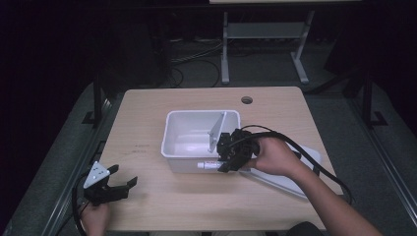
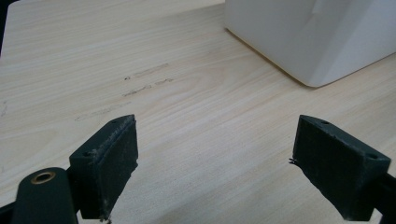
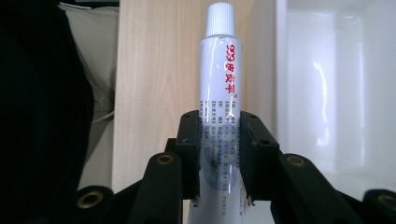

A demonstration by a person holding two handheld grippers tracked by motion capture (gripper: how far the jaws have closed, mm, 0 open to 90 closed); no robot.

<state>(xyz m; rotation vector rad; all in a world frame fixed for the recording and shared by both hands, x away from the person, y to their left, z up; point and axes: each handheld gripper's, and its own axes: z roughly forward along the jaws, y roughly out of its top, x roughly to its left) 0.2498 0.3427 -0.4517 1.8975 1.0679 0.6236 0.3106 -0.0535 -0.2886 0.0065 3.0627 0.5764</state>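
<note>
Right gripper (image 3: pixel 219 154) pinches the slick tube (image 3: pixel 219 93) low down, so it could easily slip before reaching the white bin (image 1: pixel 169 142).

On the white tube (image 3: pixel 219 93), printed lengthwise in red: "999" followed by Chinese characters that look like "皮炎平". Below that, several lines of small dark Chinese print, too fine to read, partly hidden between the jaws. In the high view, faint red marks on the tube, illegible. On the surface (image 2: pixel 140 79), dark smudges only, no readable lettering.
</note>
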